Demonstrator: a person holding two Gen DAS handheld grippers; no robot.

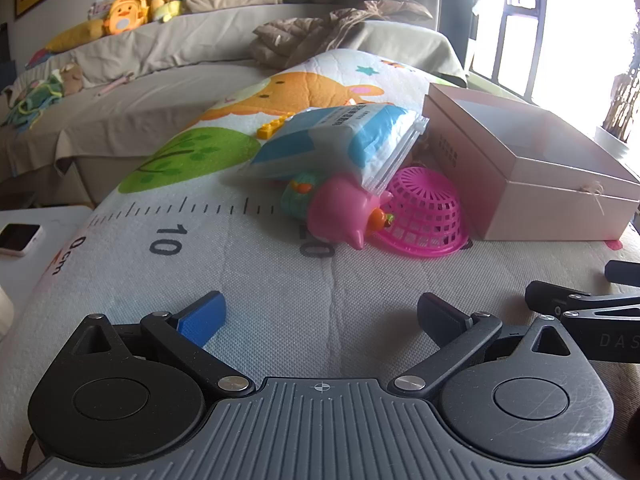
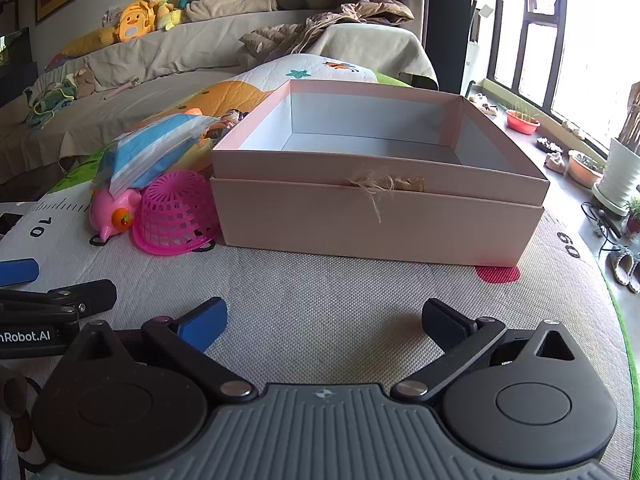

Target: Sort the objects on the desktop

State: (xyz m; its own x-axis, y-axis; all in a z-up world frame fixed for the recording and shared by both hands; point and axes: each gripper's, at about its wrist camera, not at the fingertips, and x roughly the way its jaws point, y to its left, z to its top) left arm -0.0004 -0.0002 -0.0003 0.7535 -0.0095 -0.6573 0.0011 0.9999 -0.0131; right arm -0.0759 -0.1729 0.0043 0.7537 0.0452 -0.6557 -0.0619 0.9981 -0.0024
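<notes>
An open pink box [image 2: 376, 216] stands on the mat; it shows at the right in the left wrist view [image 1: 532, 176]. Its inside looks empty. Left of it lies a pile: an upturned pink basket [image 1: 424, 212] [image 2: 176, 216], a pink pig toy [image 1: 340, 212] [image 2: 114, 210], a teal toy [image 1: 298, 194], a blue-and-white packet [image 1: 336, 140] [image 2: 152, 152] resting on top, and a yellow brick [image 1: 270, 128]. My left gripper [image 1: 320, 316] is open and empty, low over the mat before the pile. My right gripper [image 2: 324, 322] is open and empty, before the box.
The table carries a printed mat with a ruler scale [image 1: 168, 240]. A phone [image 1: 20, 238] lies on a white surface at the left. A covered sofa with plush toys [image 2: 132, 24] is behind. Plant pots [image 2: 522, 120] and a window are on the right.
</notes>
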